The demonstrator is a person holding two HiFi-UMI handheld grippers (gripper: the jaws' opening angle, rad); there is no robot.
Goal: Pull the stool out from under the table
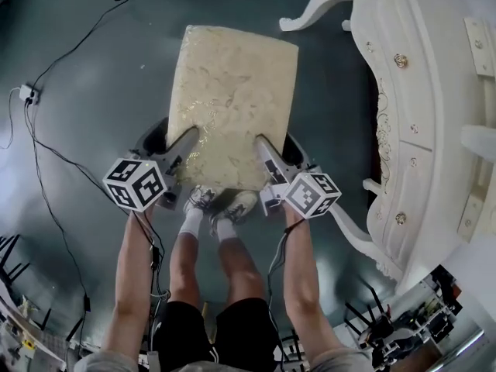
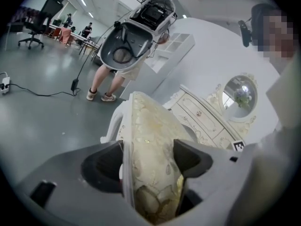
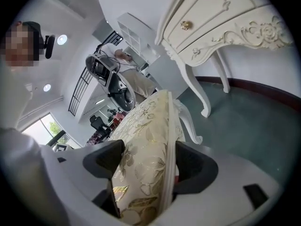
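Grey-green floor (image 1: 93,91) w/ plenty of bare room ahead and to my left; the white table (image 1: 434,91) runs down the right side. The stool (image 1: 232,91) stands on open floor just in front of my shoes (image 1: 221,204), its cream-gold seat fully in sight and apart from the table front, so I judge the pull is basically done. What's left is prob. only letting go, or a small nudge if it should sit further out. My left gripper (image 1: 188,139) is clamped on the near edge of the seat, padding squeezed btwn both jaws. The right gripper (image 1: 262,144) bites the same edge the same way, further to the right. Room-wise, the tightest spot is the curved table leg (image 1: 353,231) near my right gripper. A cable (image 1: 54,161) trails across the floor at left, well apart from the stool. More backward travel means stepping back, since my feet are right at the seat's near edge.
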